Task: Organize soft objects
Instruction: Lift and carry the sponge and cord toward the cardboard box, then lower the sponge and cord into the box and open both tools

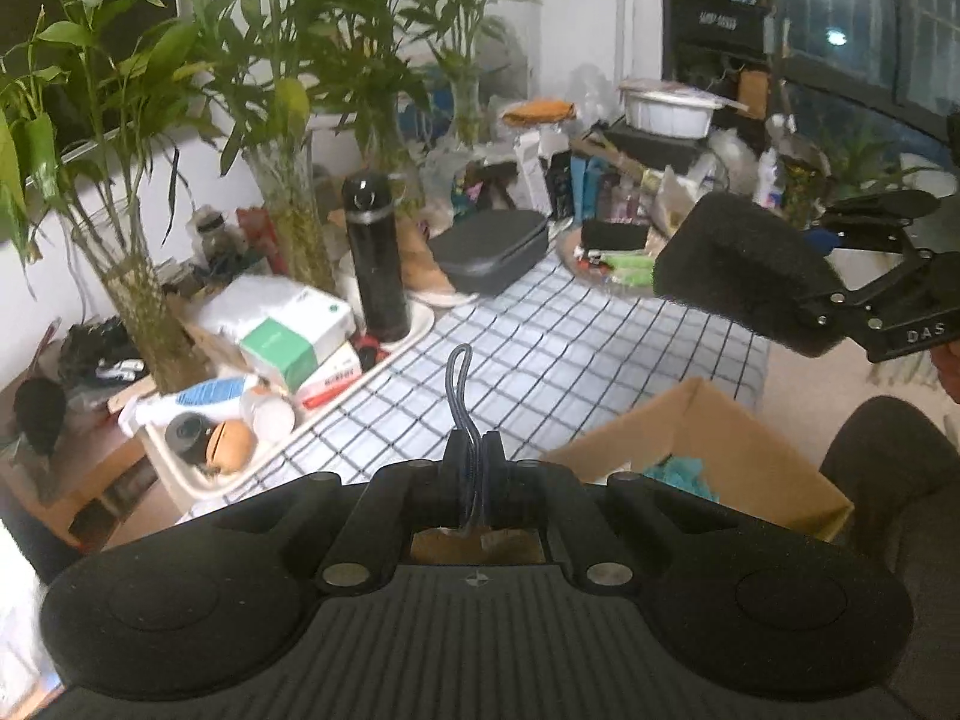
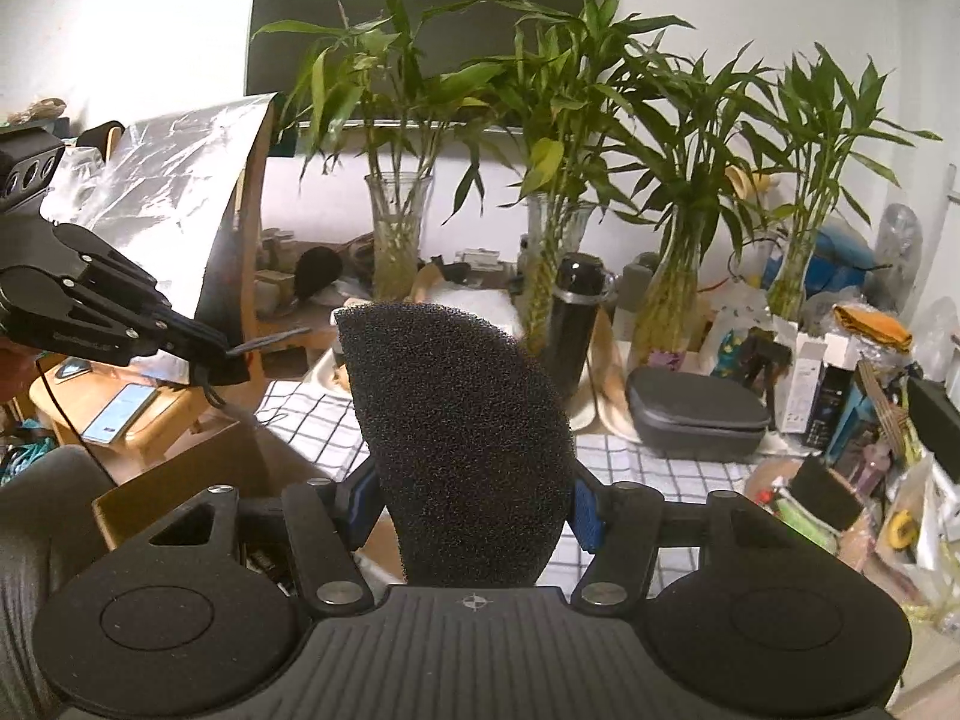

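Note:
My right gripper (image 2: 471,504) is shut on a black foam sponge (image 2: 456,438), held up above the checked tablecloth (image 2: 654,468); the same sponge (image 1: 744,270) and gripper show at the right in the left wrist view. My left gripper (image 1: 474,450) is shut on a thin dark cord loop (image 1: 459,378), which sticks up between the fingers; it also shows at the left in the right wrist view (image 2: 231,363). An open cardboard box (image 1: 720,456) stands at the table's near edge, with something teal and soft (image 1: 678,474) inside.
Bamboo plants in glass vases (image 2: 399,234) line the back of the table. A black flask (image 1: 375,258) stands on a white tray (image 1: 198,474) of bottles and boxes. A grey zip case (image 1: 492,249) and much clutter lie at the far end. A dark chair (image 1: 894,480) is at the right.

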